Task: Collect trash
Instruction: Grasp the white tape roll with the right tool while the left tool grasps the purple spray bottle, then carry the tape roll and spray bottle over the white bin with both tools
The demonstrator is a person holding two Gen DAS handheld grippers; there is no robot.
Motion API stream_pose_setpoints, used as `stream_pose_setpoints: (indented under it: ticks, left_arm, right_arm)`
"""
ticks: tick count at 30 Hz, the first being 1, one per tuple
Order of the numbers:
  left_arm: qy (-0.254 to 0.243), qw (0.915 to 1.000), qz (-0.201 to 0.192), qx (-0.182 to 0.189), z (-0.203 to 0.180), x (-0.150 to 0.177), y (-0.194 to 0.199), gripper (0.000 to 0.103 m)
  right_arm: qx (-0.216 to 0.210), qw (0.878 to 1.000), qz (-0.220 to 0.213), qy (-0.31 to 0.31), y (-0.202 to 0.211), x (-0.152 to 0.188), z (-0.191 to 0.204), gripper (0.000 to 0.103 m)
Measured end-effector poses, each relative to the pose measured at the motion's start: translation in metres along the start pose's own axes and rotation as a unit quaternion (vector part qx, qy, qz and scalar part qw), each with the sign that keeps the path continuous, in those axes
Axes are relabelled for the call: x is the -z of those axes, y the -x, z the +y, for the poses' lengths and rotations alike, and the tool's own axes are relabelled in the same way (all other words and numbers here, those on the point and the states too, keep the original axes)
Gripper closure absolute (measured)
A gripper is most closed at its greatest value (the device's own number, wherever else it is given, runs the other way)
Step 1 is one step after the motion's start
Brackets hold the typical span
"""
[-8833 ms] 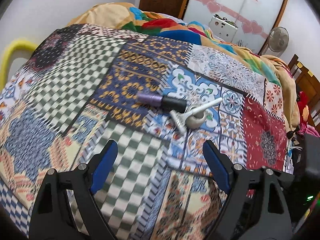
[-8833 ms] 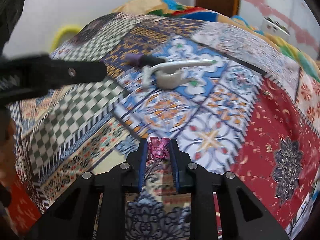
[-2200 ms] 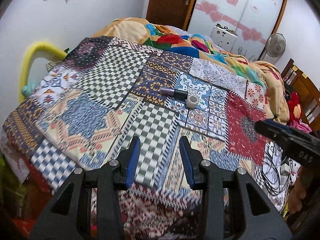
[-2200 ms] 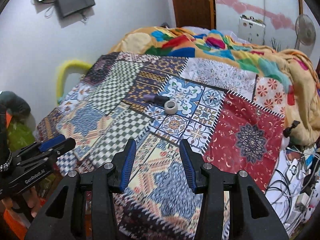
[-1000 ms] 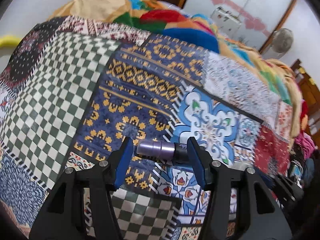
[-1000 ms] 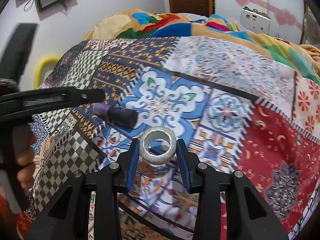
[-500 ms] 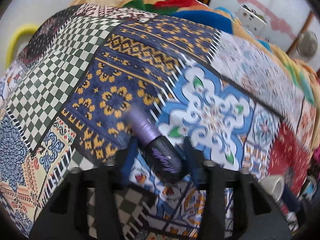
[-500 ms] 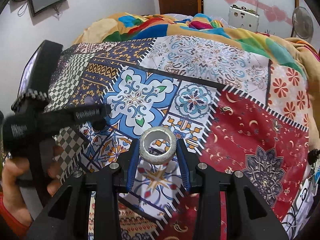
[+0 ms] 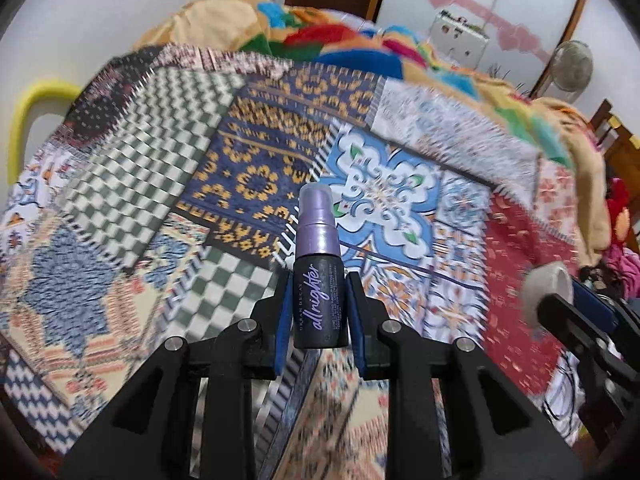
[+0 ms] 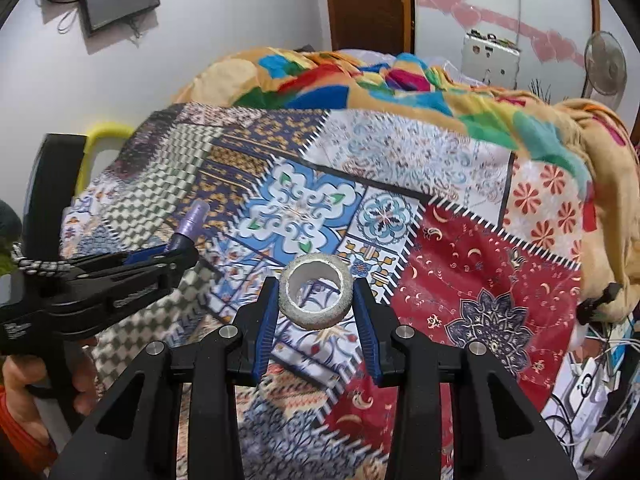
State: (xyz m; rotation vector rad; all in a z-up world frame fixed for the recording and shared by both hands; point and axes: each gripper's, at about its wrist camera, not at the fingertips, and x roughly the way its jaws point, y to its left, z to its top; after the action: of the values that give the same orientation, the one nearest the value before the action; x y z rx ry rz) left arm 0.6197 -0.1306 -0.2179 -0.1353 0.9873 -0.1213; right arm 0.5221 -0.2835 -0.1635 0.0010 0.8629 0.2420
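room: bedroom, white wall, wooden door (image 10: 366,4), wardrobe with pink hearts, standing fan (image 10: 604,62) at the back right.
surface: bed with patchwork quilt (image 9: 132,184); crumpled multicolour blanket (image 10: 360,76) piled at the far end. No loose trash visible on the quilt in either view.
left gripper (image 9: 320,312): jaws have just been closing; fingers (image 9: 285,316) now clenched on the dark lower body of the spray bottle (image 9: 320,280). Bottle stands upright between them, lilac cap sticking out past the tips, clear of the quilt.
right gripper (image 10: 316,304): fingers (image 10: 267,320) clamped across the outer wall of the tape roll (image 10: 316,294), hole facing the camera, held above the quilt.
cross-check: right view shows the left gripper at the left edge with the lilac cap poking out; a hand (image 10: 24,392) in an orange sleeve holds it. Left view shows the tape roll at the right edge, blurred.
bottle handling (judgement): small, rigid plastic, light, smooth wall so probably slippery. Grip on the wide barrel is right; the narrow cap would be a poor hold and could pop off.
roll handling (judgement): light cardboard core, nearly spent, so it may ovalise if squeezed hard. Rough outer wrap gives decent friction; gripping across the diameter is fine.
status (judgement): both items picked, next is carry to a bin; no bin in view.
risk: bottle twisting in the pads during a fast swing.
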Motion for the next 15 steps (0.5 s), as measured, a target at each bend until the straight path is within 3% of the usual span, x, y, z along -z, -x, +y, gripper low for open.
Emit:
stream_pose_setpoints:
  ticks: [15]
  left_arm:
    - [-0.002, 0.9977, -0.068, -0.002, 0.027, 0.065, 0.19, 0.078]
  right_arm:
    - [-0.045, 0.997, -0.059, 0.026, 0.132, 0.01, 0.068, 0.069]
